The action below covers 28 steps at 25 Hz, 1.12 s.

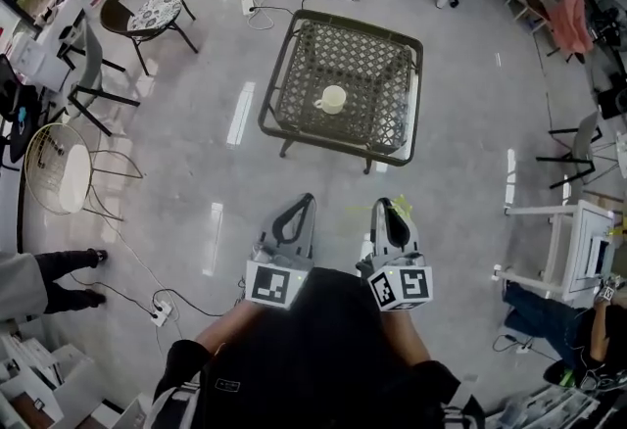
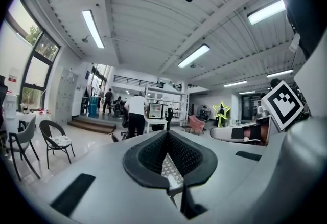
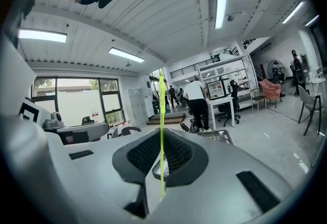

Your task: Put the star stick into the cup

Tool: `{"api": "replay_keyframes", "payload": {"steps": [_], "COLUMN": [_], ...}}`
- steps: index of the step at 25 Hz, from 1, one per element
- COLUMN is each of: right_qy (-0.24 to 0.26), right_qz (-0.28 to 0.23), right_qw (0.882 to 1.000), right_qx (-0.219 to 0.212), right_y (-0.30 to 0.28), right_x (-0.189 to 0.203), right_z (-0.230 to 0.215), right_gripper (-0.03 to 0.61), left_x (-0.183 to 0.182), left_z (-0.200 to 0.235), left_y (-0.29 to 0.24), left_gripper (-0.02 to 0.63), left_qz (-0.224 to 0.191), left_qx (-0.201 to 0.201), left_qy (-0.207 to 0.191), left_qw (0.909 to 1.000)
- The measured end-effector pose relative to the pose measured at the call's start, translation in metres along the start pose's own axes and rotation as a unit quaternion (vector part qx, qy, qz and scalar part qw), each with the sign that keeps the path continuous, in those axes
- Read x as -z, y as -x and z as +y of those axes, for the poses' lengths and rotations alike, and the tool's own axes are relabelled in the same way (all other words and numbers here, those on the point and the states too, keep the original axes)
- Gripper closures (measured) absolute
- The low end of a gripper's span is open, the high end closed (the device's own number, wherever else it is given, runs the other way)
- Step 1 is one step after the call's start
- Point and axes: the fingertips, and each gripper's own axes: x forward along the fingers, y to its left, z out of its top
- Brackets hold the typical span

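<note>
While the left hand-held gripper (image 1: 304, 203) hangs pinched together and empty, short of the cup (image 1: 332, 100) on the wicker counter (image 1: 277, 74), the right hand-held gripper (image 1: 385, 205) clamps the star stick (image 3: 161, 115). This looks like the carry; next it must reach over the cup and lower the stick in.

Woven table (image 1: 367, 60), black chair (image 1: 147, 11), wire chair (image 1: 73, 177) on glossy floor (image 1: 196, 123)

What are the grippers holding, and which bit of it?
The right gripper pinches the star stick by its thin stem, low down. The left gripper is shut and holds nothing.
</note>
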Motion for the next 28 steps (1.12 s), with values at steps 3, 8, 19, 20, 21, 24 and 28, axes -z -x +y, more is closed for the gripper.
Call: {"api": "replay_keyframes", "payload": {"steps": [3, 8, 19, 20, 21, 24, 28], "right_qy": [0.007, 0.004, 0.009, 0.009, 0.009, 0.007, 0.001], "right_qz": [-0.005, -0.002, 0.020, 0.023, 0.026, 0.038, 0.060], "right_qw": [1.000, 1.000, 1.000, 1.000, 0.999, 0.999, 0.998], "right_qx": [0.001, 0.003, -0.014, -0.016, -0.018, -0.022, -0.031], "right_y": [-0.033, -0.074, -0.170, -0.181, -0.192, -0.229, -0.278], "right_x": [-0.005, -0.008, -0.002, -0.002, -0.002, 0.002, 0.011], "right_z": [-0.002, -0.007, -0.044, -0.047, -0.052, -0.067, -0.085], "right_gripper": [0.558, 0.558, 0.558, 0.557, 0.558, 0.558, 0.558], "left_x": [0.000, -0.007, 0.005, 0.005, 0.005, 0.006, 0.008], "left_z": [0.024, 0.050, 0.093, 0.098, 0.103, 0.119, 0.142], "left_y": [-0.019, -0.043, -0.115, -0.124, -0.133, -0.164, -0.202], "left_gripper": [0.597, 0.597, 0.597, 0.597, 0.597, 0.597, 0.597], "left_qz": [0.000, -0.010, 0.004, 0.004, 0.005, 0.011, 0.020], "left_qx": [-0.001, -0.008, -0.029, -0.032, -0.035, -0.042, -0.058], "left_qy": [-0.001, 0.003, 0.018, 0.017, 0.016, 0.016, 0.023], "left_qw": [1.0000, 0.9999, 0.9994, 0.9993, 0.9993, 0.9989, 0.9978]}}
